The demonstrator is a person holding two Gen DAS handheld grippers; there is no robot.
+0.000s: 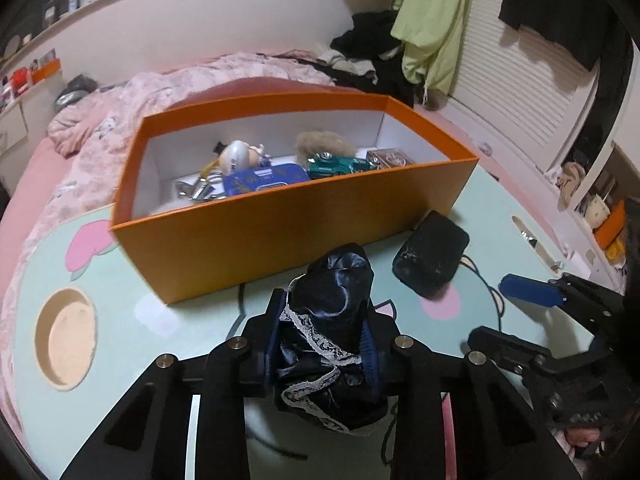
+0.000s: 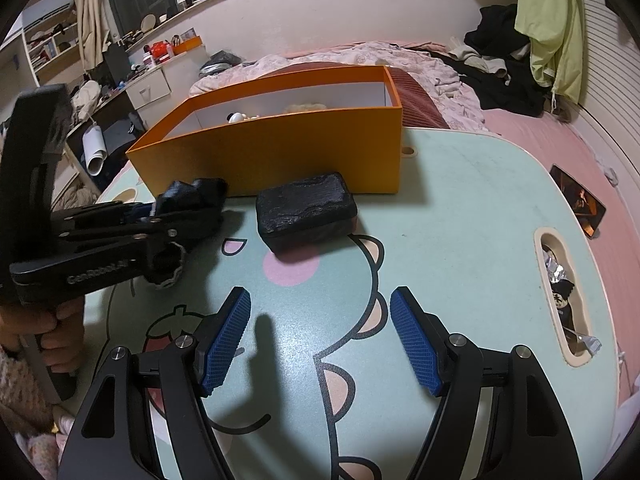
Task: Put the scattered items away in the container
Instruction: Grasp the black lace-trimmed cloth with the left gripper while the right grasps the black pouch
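Between the left gripper's (image 1: 325,344) fingers sat a dark navy satin pouch (image 1: 332,320), glossy and creased, edged with white lace. Ahead of it, the orange box (image 1: 288,232) looked like matt cardboard with a smooth white lining. To the right of that gripper lay a black case (image 1: 430,258), rough and scuffed with a dull sheen. The right gripper's (image 2: 320,340) pads (image 2: 414,344) were blue, finely ribbed rubber on matt black plastic arms with shiny metal pins. Beneath it, the printed tabletop (image 2: 460,240) looked smooth and faintly glossy.

The black case (image 2: 306,210) sits near the orange box (image 2: 280,156) wall; table (image 2: 460,240) right of it lies bare.
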